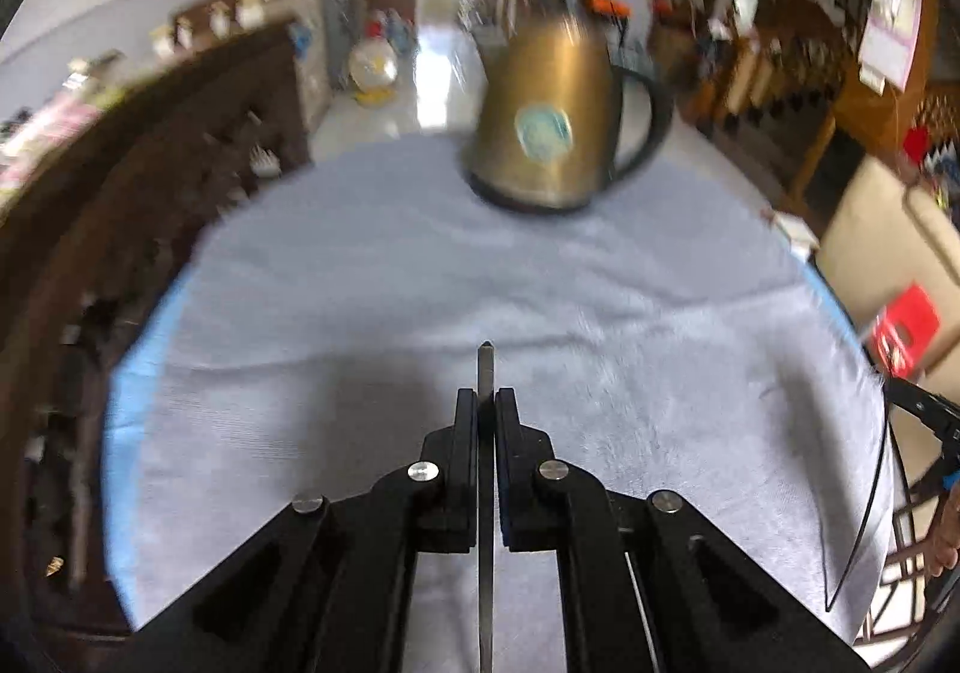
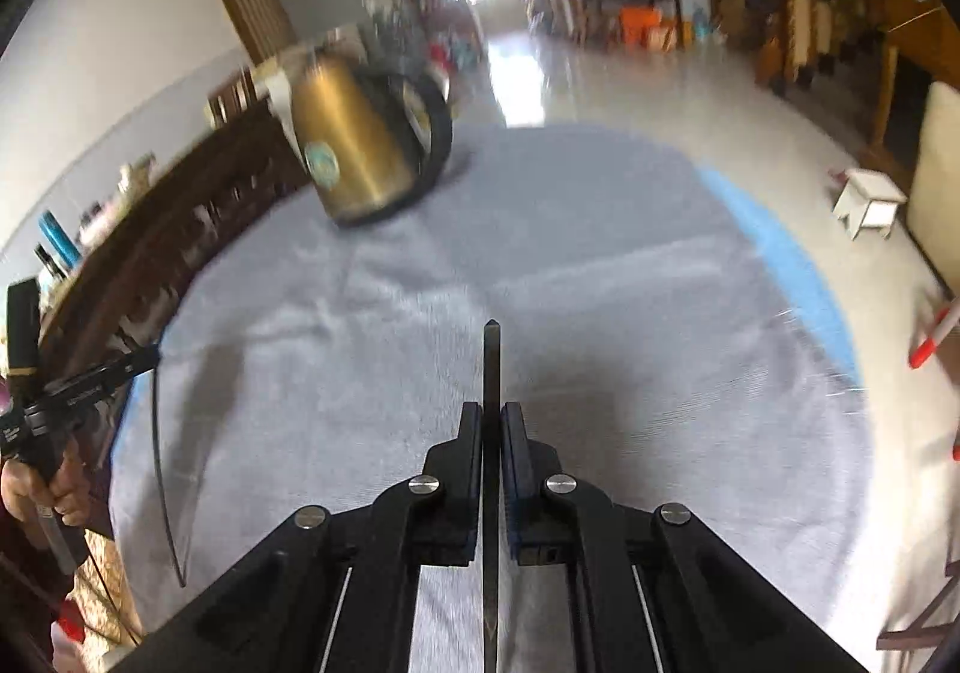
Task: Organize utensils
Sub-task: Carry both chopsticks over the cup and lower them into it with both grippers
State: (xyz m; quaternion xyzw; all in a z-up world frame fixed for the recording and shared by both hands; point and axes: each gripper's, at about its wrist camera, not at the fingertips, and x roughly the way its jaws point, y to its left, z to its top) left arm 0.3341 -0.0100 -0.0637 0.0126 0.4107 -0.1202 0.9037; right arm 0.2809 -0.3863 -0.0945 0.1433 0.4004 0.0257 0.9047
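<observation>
In the left wrist view my left gripper (image 1: 486,397) is shut on a thin flat metal utensil (image 1: 485,367); its pointed end sticks out past the fingers above the grey cloth (image 1: 372,283). In the right wrist view my right gripper (image 2: 492,409) is shut on a similar thin dark metal utensil (image 2: 492,361), its tip pointing forward over the cloth (image 2: 600,253). Which kind of utensil each one is cannot be told. Both views are blurred.
A gold kettle with a black handle stands at the far side of the cloth (image 1: 549,123), and it shows at the far left in the right wrist view (image 2: 354,144). A dark wooden cabinet (image 1: 150,181) runs along the left. The cloth has a blue edge (image 2: 774,247).
</observation>
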